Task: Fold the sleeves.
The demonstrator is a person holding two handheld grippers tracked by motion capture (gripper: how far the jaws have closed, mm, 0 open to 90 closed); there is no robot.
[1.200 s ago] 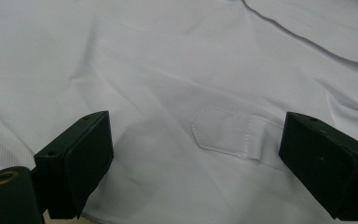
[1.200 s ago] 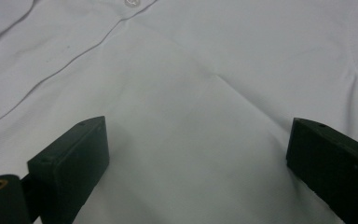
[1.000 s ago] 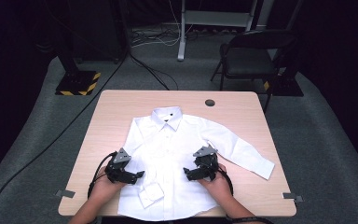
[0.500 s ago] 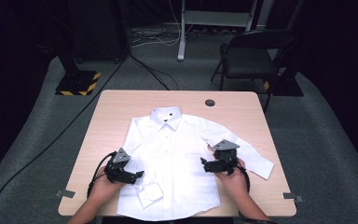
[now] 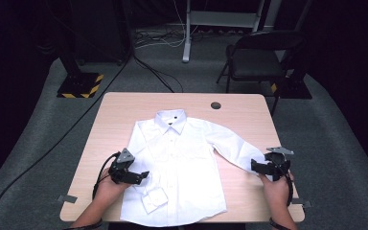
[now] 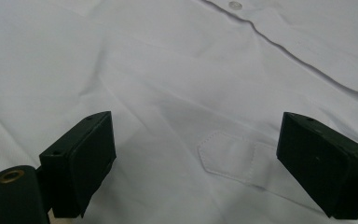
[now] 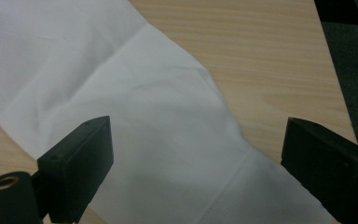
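Shirt: white button-up shirt (image 5: 182,167) lies flat, front up, in the middle of the worktop (image 5: 249,110), collar at the far side, hem at the near edge.
Right sleeve: right sleeve (image 5: 232,148) runs out from the shoulder toward the near right, its long axis slanting across bare wood, cuff end just beside the right tool (image 5: 258,166).
Left sleeve: already folded in over the body; its cuff (image 5: 154,200) rests on the near left part of the front.
Right tool: jaws spread wide and released, straddling the sleeve's cuff end (image 7: 177,154) without pinching any cloth that I can see.
Left tool: left tool (image 5: 143,176) also released, jaws wide, hovering low over the folded cuff placket (image 6: 233,156) on the shirt front.
Key relation: the spread sleeve lies straight ahead of the right tool, toward the far left; the right hand is much the nearer one.
Likely next: clamp the cuff end and carry it left across the body, to match the other sleeve.
Risk: a thin grip may slip off.
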